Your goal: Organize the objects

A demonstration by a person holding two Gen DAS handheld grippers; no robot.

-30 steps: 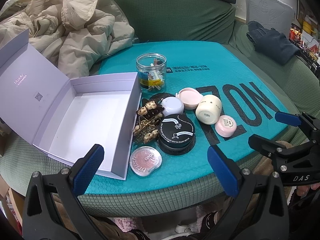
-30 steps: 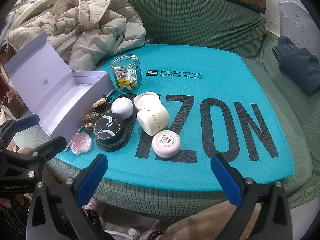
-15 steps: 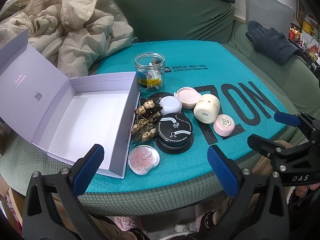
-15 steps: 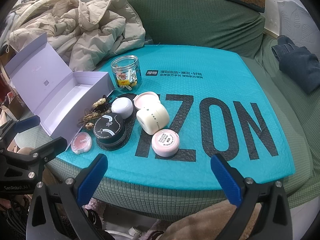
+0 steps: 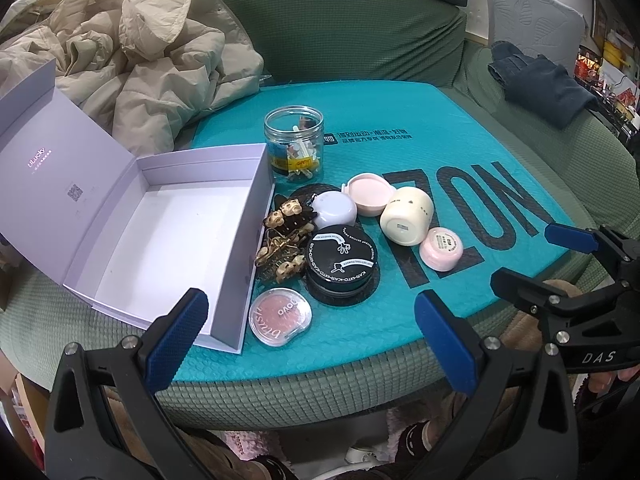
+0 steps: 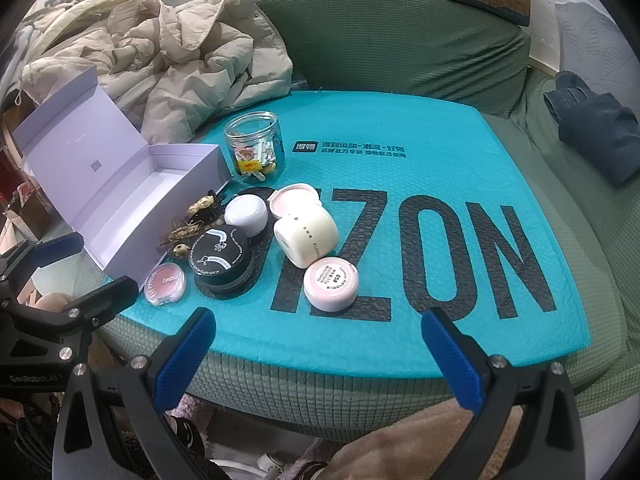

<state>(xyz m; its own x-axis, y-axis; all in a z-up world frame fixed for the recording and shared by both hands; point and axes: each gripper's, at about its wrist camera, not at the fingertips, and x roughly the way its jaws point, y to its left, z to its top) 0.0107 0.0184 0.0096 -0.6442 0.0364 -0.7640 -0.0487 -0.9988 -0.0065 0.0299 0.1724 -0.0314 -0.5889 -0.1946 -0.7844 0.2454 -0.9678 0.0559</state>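
Left wrist view: the left gripper [image 5: 310, 318] hangs low at the bottom of the frame, jaws wide apart and holding nothing, its blue pads framing the near edge of the teal mat [image 5: 400, 152]. The right gripper [image 5: 532, 256] pokes in at the lower right edge, also spread open and empty — a bit of a hand shows beneath it.

In the right wrist view the right gripper [image 6: 318, 338] sits at the bottom centre, fingers level and apart, short of the mat's front edge; the left gripper [image 6: 80, 264] enters from the lower left.

The things to sort are clustered in the middle-left of the mat. A lilac box [image 5: 160, 236] lies open at the left, lid tilted back, its inside bare. Just beside its right wall lie brown hair clips [image 5: 282, 240], touching a black round tin [image 5: 342, 260]. Below them sits a clear blush compact [image 5: 280, 316]. A glass jar [image 5: 294, 142] of small bits stands upright at the top. To the right — a white dome lid [image 5: 334, 210], a pink dish [image 5: 370, 192], a cream jar [image 5: 408, 216] on its side and a small pink pot [image 5: 442, 248] touching it.
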